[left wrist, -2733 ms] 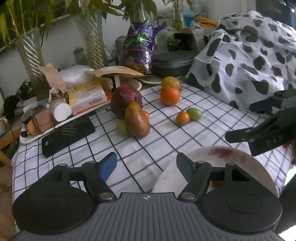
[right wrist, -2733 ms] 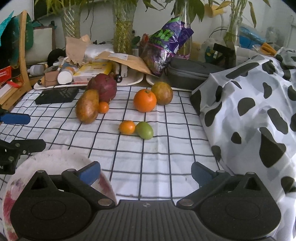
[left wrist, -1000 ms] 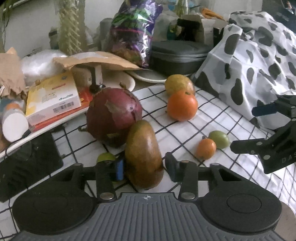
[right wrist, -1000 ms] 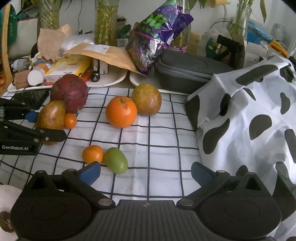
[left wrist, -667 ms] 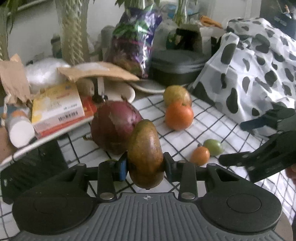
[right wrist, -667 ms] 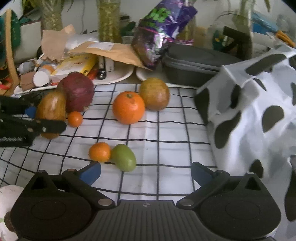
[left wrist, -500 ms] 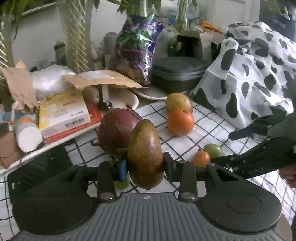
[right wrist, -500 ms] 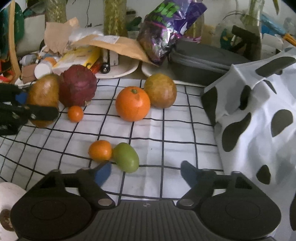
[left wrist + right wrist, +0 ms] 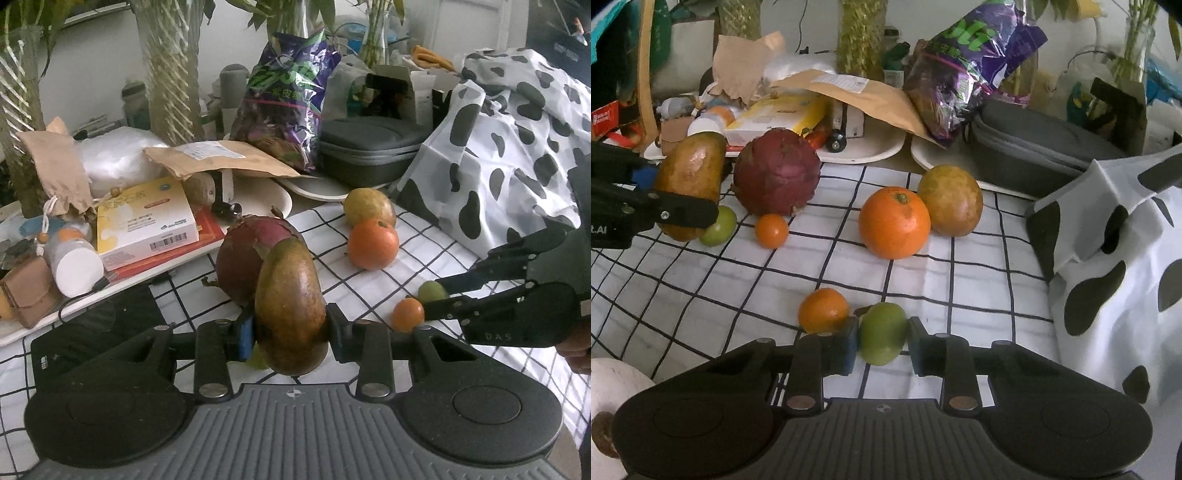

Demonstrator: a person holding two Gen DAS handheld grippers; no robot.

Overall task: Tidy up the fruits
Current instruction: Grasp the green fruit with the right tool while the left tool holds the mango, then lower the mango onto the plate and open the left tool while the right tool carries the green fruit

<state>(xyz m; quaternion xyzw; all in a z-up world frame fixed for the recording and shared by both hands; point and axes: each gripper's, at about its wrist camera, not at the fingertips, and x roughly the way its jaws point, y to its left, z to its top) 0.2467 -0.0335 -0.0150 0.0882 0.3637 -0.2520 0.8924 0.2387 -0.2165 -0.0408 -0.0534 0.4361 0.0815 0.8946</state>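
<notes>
My left claw (image 9: 290, 328) is clamped on the mango (image 9: 290, 306), low in the middle of the left view, with the dark red fruit (image 9: 251, 254) just behind it. My right claw (image 9: 881, 345) sits narrow around the small green fruit (image 9: 882, 332) at the lower middle of the right view; whether both pads press it I cannot tell. The little orange one (image 9: 823, 310) lies against my left pad, so lifting may knock it rolling across the checked cloth (image 9: 960, 288). The mango is heavy and smooth and held near its middle; I judge it could pivot or slip if I swing toward the plate (image 9: 613, 384) at lower left.
</notes>
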